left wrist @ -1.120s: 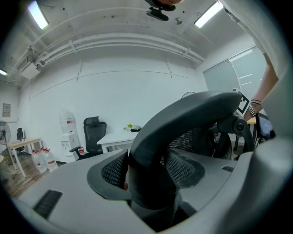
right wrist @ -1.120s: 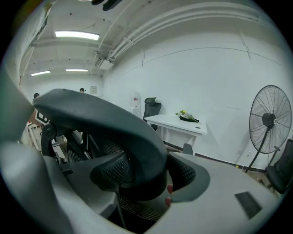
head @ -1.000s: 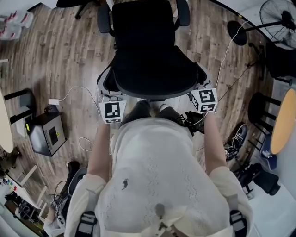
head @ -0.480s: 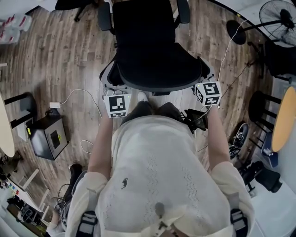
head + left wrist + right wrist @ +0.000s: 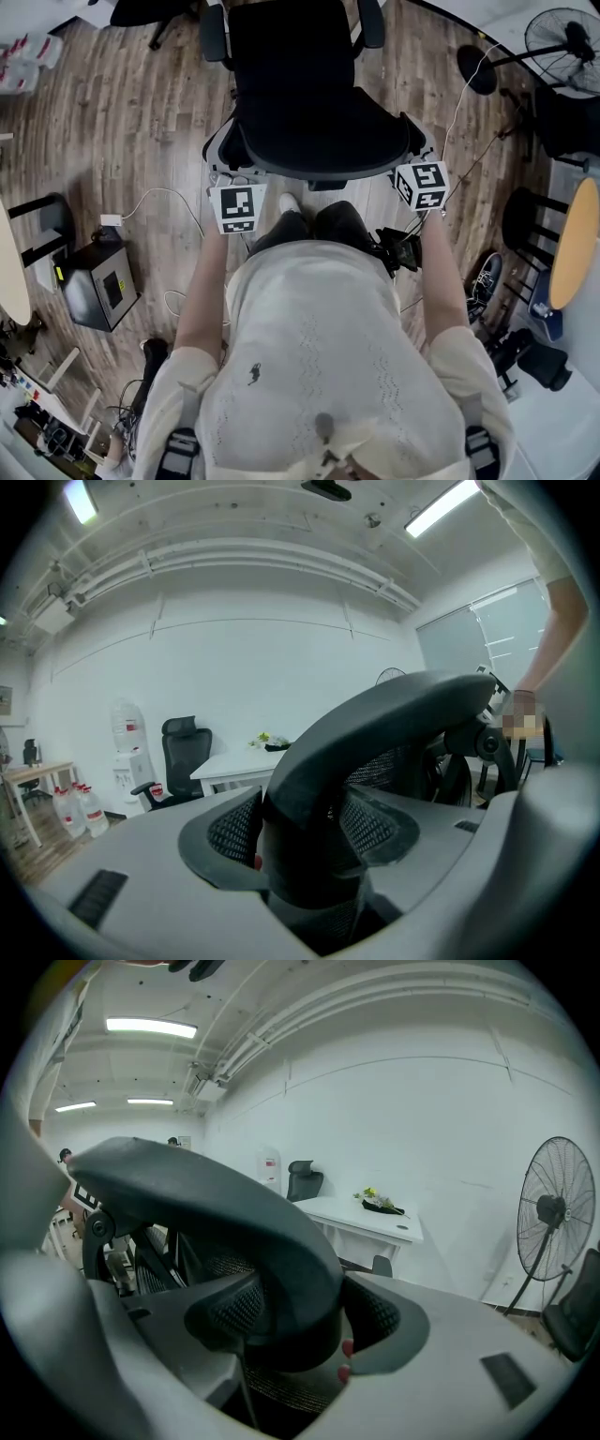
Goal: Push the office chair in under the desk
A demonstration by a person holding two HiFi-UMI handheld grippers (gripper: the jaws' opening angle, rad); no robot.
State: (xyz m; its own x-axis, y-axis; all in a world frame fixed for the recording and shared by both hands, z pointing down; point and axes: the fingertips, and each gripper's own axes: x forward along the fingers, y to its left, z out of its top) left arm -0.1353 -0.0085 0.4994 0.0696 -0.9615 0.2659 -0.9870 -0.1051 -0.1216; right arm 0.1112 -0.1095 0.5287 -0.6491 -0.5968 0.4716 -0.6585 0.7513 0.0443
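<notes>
A person [image 5: 309,375] stands right behind a black office chair [image 5: 300,103] on a wood floor [image 5: 122,122]. The chair's seat points away from the person. The curved top edge [image 5: 319,173] of its back is the part closest to them. The left gripper [image 5: 306,832] is at the left end of that top edge, and the right gripper [image 5: 300,1321] is at the right end. In the left gripper view, the two grey jaws are pulled in tight on the thick black edge, which fills the gap between them. The right gripper view shows the same thing: its jaws are squeezed onto the black edge too. A white desk [image 5: 361,1215] stands by the far wall, past the chair and well apart from it. A fan [image 5: 562,33] stands off to the right. A black box [image 5: 98,286] sits on the floor to the left.
</notes>
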